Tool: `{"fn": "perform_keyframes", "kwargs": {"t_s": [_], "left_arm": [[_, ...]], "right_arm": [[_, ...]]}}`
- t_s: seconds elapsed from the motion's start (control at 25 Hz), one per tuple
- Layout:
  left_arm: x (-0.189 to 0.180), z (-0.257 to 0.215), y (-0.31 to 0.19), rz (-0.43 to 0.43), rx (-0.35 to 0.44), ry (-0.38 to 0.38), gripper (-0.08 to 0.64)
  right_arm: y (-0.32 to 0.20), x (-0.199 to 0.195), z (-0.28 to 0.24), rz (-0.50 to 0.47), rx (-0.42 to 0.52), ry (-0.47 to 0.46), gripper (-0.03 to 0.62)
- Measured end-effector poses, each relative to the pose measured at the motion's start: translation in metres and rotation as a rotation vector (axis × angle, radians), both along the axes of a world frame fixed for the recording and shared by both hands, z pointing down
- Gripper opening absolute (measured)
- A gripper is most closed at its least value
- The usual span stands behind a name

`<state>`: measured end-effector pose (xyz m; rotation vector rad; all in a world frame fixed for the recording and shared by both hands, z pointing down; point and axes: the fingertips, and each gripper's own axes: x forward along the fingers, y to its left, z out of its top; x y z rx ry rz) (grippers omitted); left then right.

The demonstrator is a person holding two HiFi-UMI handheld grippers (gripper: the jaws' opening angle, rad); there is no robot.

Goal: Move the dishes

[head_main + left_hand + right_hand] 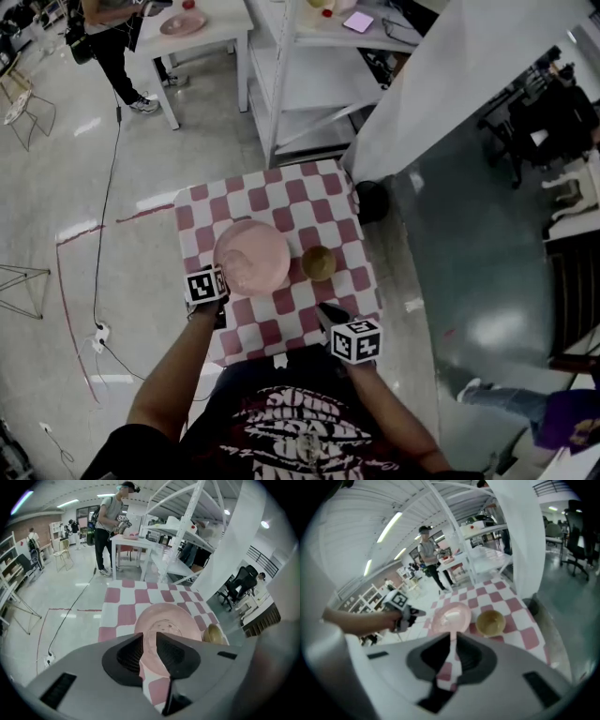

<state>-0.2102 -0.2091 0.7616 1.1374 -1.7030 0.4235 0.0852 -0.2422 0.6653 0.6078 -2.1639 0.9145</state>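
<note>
– Two jaw states to enter first. How stands the left gripper (pixel 149 636)?
– Jaws apart, pads bare, pressing on nothing. The near rim of the pink plate (pixel 165 619) shows through the gap, just ahead of the tips. Whether the rim is already inside the pads, I cannot tell. In the head view the gripper sits at the plate's near-left edge, touching or almost.
– And the right gripper (pixel 453 636)?
– Jaws together but for a thin slit, nothing in it. It hangs over the near-right corner of the checked table (pixel 323 192), apart from both dishes. The small yellow-brown bowl (pixel 318 263) stands ahead of it, just beside the plate on the plate's right.
– Step in hand?
– Judged: approach to the first pick. Both dishes rest on the table, neither lifted.
– What does the next move call for?
– Left: slide the open jaws over the plate's rim, one pad above and one below, then close firmly. The rim looks thin and shallow, so a poor bite may slip. Right: it must open before it can take the bowl's wall.
</note>
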Motion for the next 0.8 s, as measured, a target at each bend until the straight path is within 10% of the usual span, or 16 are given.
{"fn": "perform_keyframes", "kwargs": {"t_s": [0.36, 0.8], "left_arm": [[0.073, -0.039, 0.044, -0.112, 0.082, 0.081, 0.031], [0.15, -0.021, 0.11, -0.252, -0.027, 0.13, 0.029]], "right_arm": [[-0.1, 0.049, 0.092, 0.07, -0.087, 0.11, 0.043], [-0.142, 0.036, 0.189, 0.04, -0.277, 0.126, 0.149]]}}
